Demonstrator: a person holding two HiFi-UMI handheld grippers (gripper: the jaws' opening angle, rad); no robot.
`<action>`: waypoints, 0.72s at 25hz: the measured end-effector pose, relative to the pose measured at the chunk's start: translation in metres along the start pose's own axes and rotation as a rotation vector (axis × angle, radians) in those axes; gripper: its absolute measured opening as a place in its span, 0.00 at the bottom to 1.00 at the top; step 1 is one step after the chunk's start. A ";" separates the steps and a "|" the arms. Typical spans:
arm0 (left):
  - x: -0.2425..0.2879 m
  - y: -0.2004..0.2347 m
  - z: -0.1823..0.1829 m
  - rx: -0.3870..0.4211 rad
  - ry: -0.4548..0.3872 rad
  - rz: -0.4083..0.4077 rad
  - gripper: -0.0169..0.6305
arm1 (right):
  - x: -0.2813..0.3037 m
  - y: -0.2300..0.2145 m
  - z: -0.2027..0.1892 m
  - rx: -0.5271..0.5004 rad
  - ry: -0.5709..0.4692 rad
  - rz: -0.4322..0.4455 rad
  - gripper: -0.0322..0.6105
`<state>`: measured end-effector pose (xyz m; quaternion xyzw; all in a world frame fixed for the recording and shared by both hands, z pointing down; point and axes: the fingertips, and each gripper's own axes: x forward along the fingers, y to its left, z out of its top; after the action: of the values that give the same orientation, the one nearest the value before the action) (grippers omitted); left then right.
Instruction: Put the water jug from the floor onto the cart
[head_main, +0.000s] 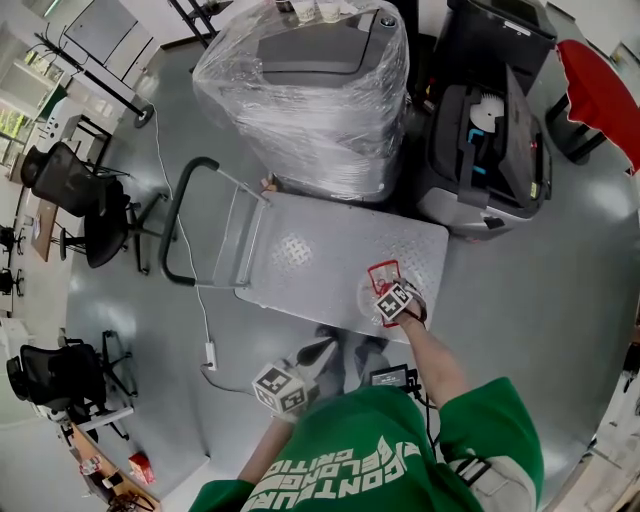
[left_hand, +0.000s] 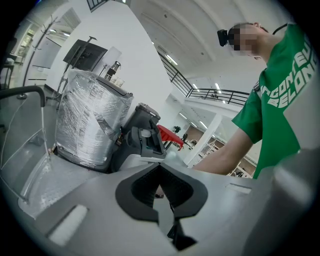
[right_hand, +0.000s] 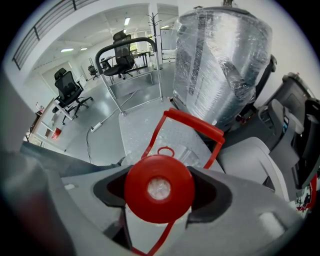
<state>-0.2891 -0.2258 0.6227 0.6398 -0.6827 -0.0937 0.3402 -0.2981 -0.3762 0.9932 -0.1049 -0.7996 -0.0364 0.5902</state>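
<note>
over the cart's 4 o'clock corner, perhaps already resting on the deck: water jug, long axis vertical, straight below the right gripper, clamped round its red cap. at 7 o'clock, off the cart, left gripper pinched closed, empty.

Head view steeply down, gripper views low, seemingly sharing cart

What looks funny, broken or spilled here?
Nothing stands out. The water jug sits upright with its red cap on, clamped in the right gripper over the cart. No spill shows.
</note>
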 end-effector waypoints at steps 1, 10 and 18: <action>0.000 -0.001 0.000 0.003 0.001 -0.004 0.04 | 0.000 0.001 -0.003 0.001 0.003 -0.003 0.52; -0.007 0.001 0.007 0.034 0.007 -0.032 0.04 | 0.007 0.012 -0.024 -0.020 0.077 0.030 0.52; -0.017 0.004 0.022 0.080 -0.009 -0.078 0.04 | -0.003 0.023 -0.037 0.056 0.109 0.025 0.53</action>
<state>-0.3057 -0.2155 0.6027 0.6785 -0.6621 -0.0826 0.3073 -0.2576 -0.3612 0.9995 -0.0962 -0.7655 -0.0124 0.6361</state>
